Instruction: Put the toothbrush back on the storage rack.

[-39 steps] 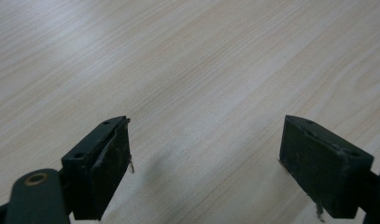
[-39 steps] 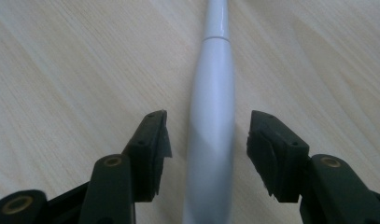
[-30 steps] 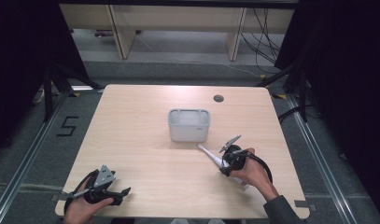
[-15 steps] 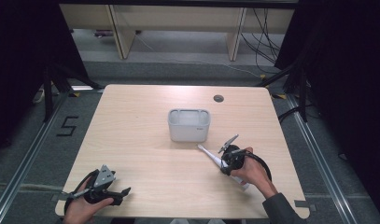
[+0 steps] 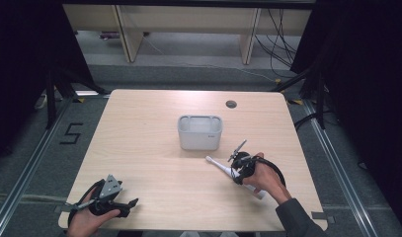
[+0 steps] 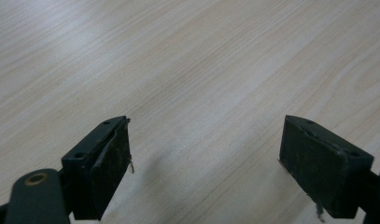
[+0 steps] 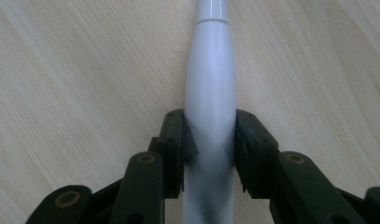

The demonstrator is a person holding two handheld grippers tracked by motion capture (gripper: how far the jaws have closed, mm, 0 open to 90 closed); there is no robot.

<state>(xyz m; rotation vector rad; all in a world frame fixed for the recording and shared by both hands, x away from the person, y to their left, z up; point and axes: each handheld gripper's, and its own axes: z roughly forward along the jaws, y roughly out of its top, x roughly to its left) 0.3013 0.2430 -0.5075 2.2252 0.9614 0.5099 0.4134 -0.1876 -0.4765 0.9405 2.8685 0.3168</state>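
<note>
Between the pads of our right gripper (image 7: pixel 210 154) we clamp a white electric toothbrush (image 7: pixel 210 93), lying on the counter (image 5: pixel 149 148). Our left gripper (image 6: pixel 211 163) is wide open, holding nothing.

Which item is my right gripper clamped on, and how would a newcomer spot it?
Start at the light wooden table and find the pale grey plastic bin at its centre. Just in front of it, toward the person's right hand, lies a long slim white electric toothbrush, held between the right gripper jaws. It is the only white rod-shaped object, unlike the boxy bin.
</note>
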